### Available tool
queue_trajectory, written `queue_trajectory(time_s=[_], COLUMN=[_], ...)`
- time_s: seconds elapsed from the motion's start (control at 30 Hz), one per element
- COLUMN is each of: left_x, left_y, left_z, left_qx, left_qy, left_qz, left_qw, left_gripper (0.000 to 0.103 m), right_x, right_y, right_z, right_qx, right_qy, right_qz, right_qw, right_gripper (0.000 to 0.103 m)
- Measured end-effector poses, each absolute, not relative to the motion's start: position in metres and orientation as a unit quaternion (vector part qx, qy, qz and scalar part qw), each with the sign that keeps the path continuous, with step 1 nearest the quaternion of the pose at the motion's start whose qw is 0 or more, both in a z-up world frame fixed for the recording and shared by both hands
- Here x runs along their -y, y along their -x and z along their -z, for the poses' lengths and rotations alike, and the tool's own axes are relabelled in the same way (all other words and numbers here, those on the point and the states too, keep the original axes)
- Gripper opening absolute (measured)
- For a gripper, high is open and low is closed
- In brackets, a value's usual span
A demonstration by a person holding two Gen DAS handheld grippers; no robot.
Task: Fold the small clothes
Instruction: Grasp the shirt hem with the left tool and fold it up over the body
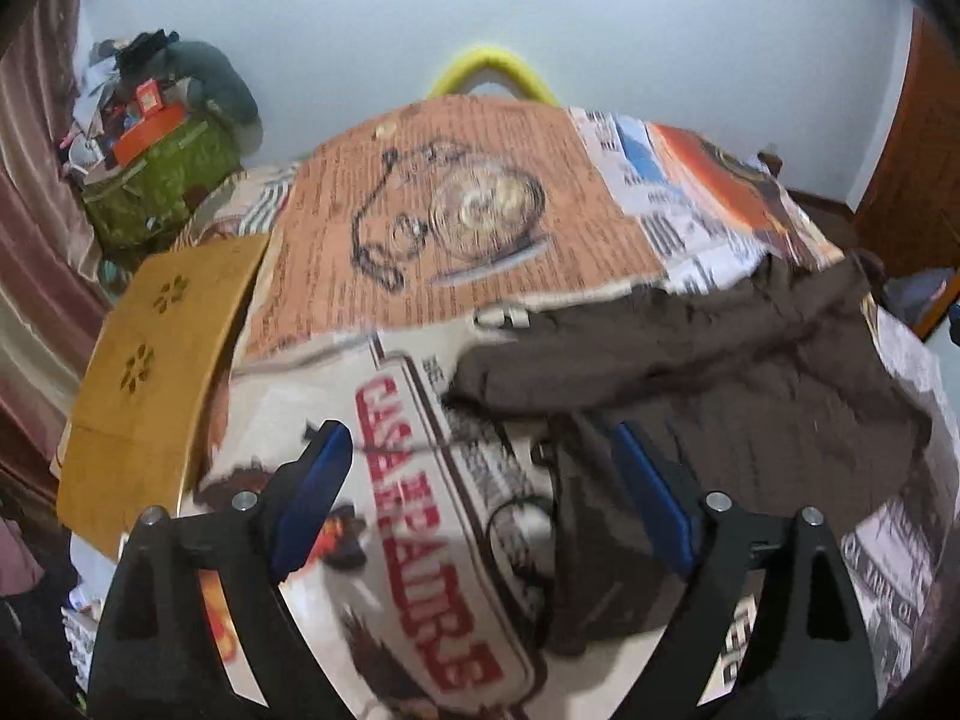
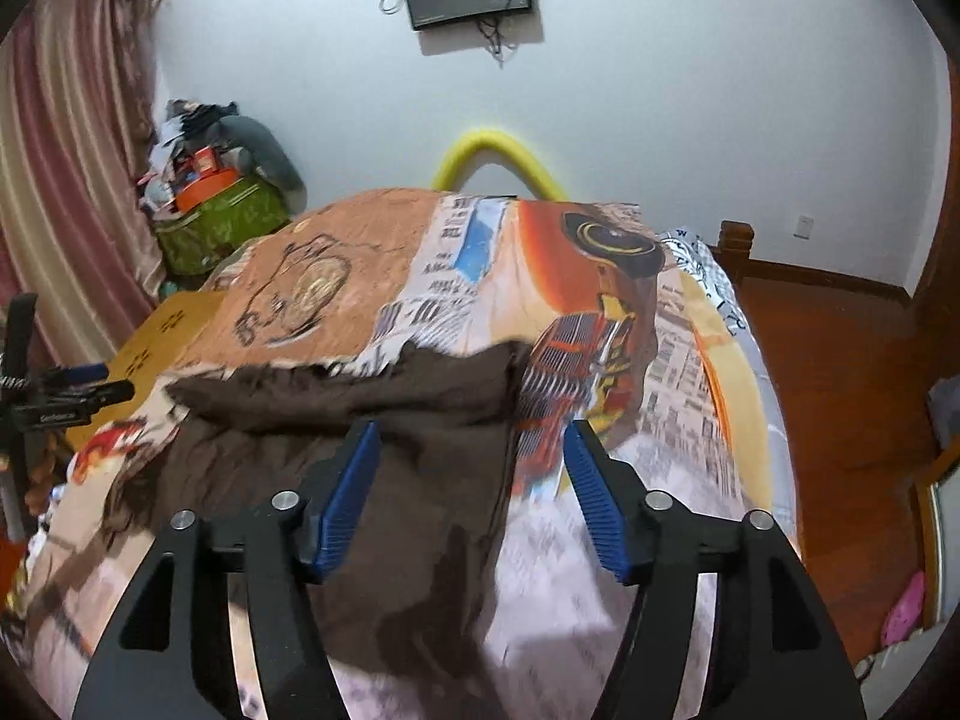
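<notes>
Garment (image 2: 336, 468): one brown piece of clothing, lying on the printed bedspread (image 1: 420, 228), is my reference for every position below. I judge the step in hand to be positioning both grippers at its near edges before a fold; both views are motion-blurred, so fine detail of hems and seams cannot be read.

Bedspread: it extends beyond the garment on all sides, giving bare space for a fold in any direction. A wooden board (image 1: 150, 372) lies well apart, past the garment's left side.

Garment layout: its far edge is bunched into a ridge, and the near part lies flatter. I would smooth that ridge first, or the fold will trap it.

Left gripper (image 1: 480, 468): fingers spread wide, holding nothing. It sits at the garment's left edge; the right-hand finger overlaps dark cloth, while the left-hand finger is over bare bedspread. I cannot tell whether it touches the fabric.

Right gripper (image 2: 474, 462): fingers apart, empty, straddling the garment's right edge, with one finger over cloth and one over bedspread.

Procedure note: I should pinch only the garment layer at each edge, keep the bedspread out of the grip, and lift both sides evenly.
</notes>
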State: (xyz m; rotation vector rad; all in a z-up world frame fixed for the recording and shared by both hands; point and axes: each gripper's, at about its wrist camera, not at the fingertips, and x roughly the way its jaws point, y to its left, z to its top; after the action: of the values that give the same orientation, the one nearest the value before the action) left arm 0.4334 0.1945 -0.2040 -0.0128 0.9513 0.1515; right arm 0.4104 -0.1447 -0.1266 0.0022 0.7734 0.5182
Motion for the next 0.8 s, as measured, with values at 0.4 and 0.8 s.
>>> queue_trajectory(time_s=[0.4, 0.8], left_x=[-0.181, -0.137], left_y=[-0.437, -0.406], left_z=[0.274, 0.262], left_qx=[-0.572, -0.569], left_qy=[0.071, 0.047], left_qz=[-0.027, 0.001], left_qw=[0.817, 0.821], left_gripper=[0.069, 0.01], right_x=[0.158, 0.169], right_y=[-0.355, -0.332], right_z=[0.175, 0.17], right_qx=[-0.44, -0.444], right_qy=[0.008, -0.017], right_qz=[-0.247, -0.242], right_qw=[0.864, 0.863], right_gripper=[0.066, 0.066])
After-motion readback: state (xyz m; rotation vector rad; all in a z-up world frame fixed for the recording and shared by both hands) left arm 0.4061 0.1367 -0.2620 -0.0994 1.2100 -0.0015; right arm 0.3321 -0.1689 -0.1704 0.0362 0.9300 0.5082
